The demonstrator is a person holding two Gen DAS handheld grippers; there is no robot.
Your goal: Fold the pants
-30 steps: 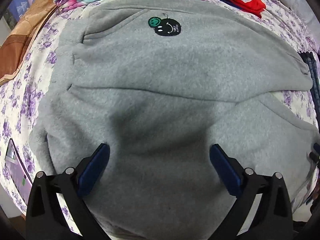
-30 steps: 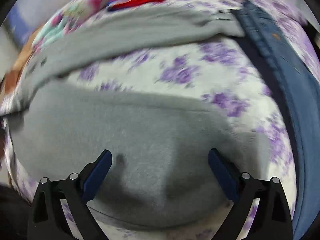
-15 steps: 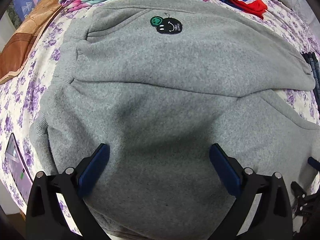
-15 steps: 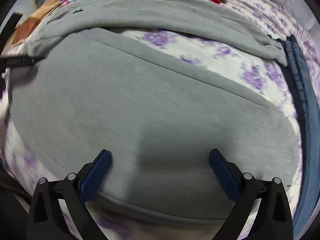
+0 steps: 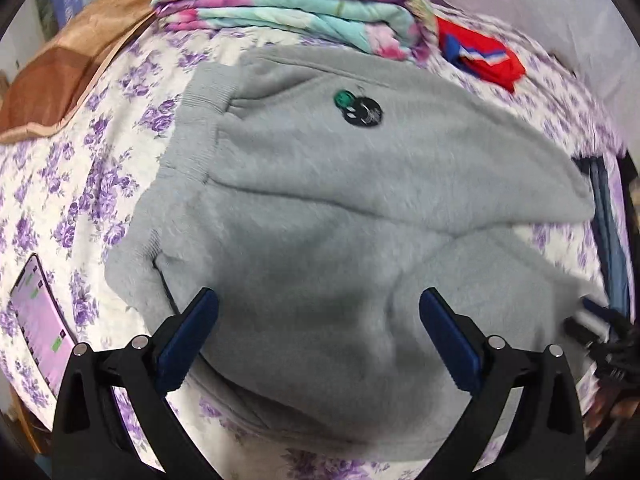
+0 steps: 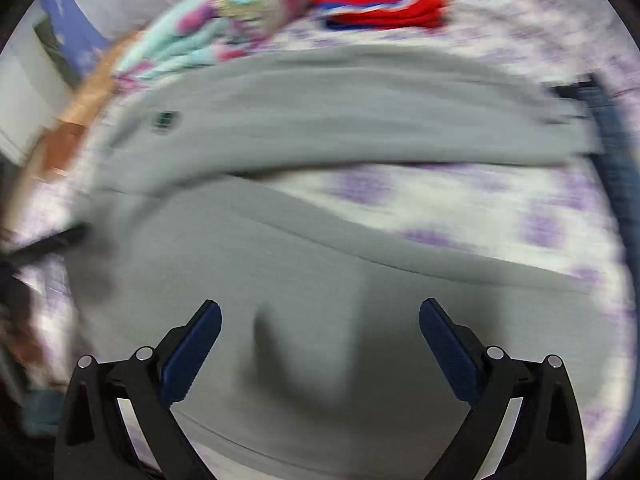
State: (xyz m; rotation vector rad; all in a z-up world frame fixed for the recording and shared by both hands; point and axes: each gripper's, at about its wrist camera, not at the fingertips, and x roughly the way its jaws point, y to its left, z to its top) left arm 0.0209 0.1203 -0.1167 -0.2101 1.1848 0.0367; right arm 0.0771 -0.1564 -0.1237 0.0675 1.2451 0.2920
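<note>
Grey fleece pants (image 5: 340, 208) lie spread on a floral bedsheet, waistband to the left, with a black and green smiley patch (image 5: 358, 109) near the top. My left gripper (image 5: 318, 312) is open and empty above the near side of the waist area. My right gripper (image 6: 320, 324) is open and empty above the near pant leg (image 6: 320, 280); the far leg (image 6: 340, 120) lies beyond a strip of sheet. The right wrist view is blurred.
A folded floral quilt (image 5: 288, 4) and a red folded garment (image 5: 484, 56) lie at the far side. A brown pillow (image 5: 68, 72) is far left. A phone (image 5: 40, 320) lies near left. Blue jeans (image 5: 612, 240) lie at the right, also in the right wrist view (image 6: 616, 152).
Both grippers have pulled back and up from the pants, so more of the bed shows. Both stay open.
</note>
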